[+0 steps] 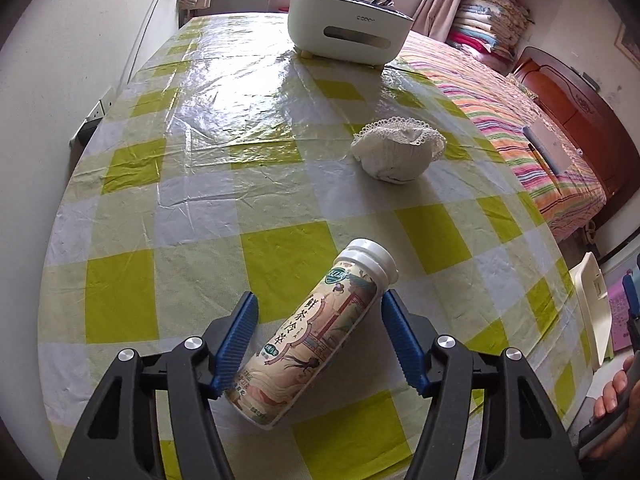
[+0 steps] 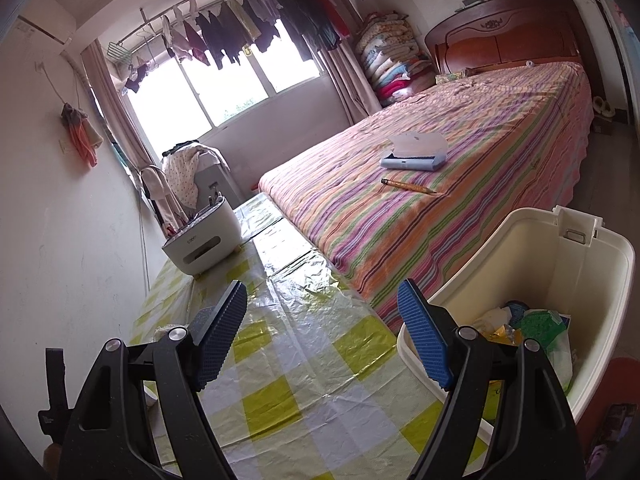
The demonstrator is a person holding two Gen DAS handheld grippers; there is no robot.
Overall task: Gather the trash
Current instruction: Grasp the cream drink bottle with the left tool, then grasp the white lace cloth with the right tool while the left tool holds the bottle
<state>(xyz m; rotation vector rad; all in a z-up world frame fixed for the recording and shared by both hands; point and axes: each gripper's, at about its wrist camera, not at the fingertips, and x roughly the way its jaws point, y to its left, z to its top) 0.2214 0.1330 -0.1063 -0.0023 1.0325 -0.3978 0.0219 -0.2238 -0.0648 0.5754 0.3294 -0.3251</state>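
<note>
A check of lime green, pale green and white squares was shown on the glossy tablecloth (image 1: 224, 168). The bottle (image 1: 310, 332) was printed in cream with a painted scene in red, teal and black, black characters down its side, a green badge near the neck, and a white cap. The crumpled cloth (image 1: 396, 152) was seen to be white with a lace edge. The organiser box (image 1: 348, 32) was white with a dark rim. Both grippers, left (image 1: 318, 316) and right (image 2: 320, 312), were fitted with blue ribbed pads on black frames. The bedspread (image 2: 460, 152) was striped in pink, orange, green and purple. The bin (image 2: 540, 264) was cream, with green, yellow and white litter inside. The headboard (image 2: 508, 36) was reddish brown.
</note>
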